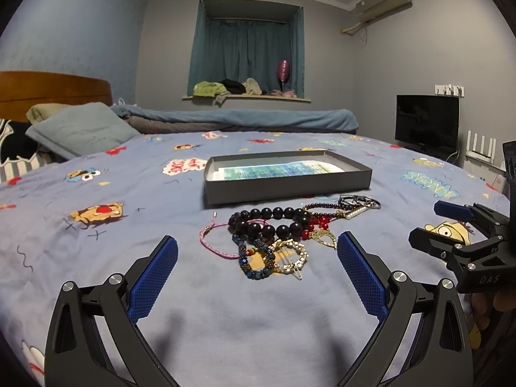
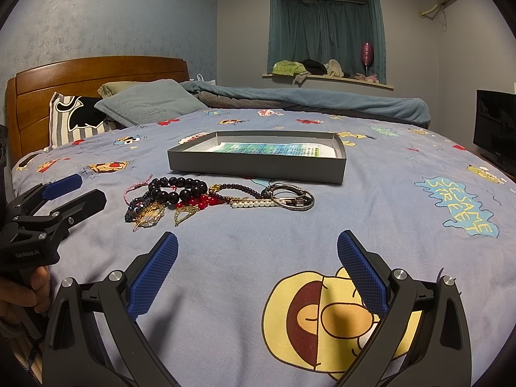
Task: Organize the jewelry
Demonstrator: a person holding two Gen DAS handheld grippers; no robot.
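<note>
A pile of jewelry lies on the bedspread in front of a shallow grey box (image 1: 287, 186) (image 2: 258, 168). It holds a black bead bracelet (image 1: 269, 222) (image 2: 177, 188), a pink cord bracelet (image 1: 213, 242), a blue bead bracelet (image 1: 254, 259), a gold hair clip (image 1: 292, 258), red beads (image 1: 317, 222) (image 2: 201, 201), a pearl bar (image 2: 254, 204) and dark bangles (image 1: 359, 201) (image 2: 292, 198). My left gripper (image 1: 258, 251) (image 2: 77, 190) is open, just short of the pile. My right gripper (image 2: 258, 248) (image 1: 429, 222) is open and empty, right of the pile.
The box holds a printed paper sheet (image 1: 274, 171). Pillows (image 2: 148, 104) and a wooden headboard (image 2: 96, 77) are at the left. A folded blue blanket (image 1: 242, 117) lies behind the box. A TV (image 1: 427, 122) stands at the right.
</note>
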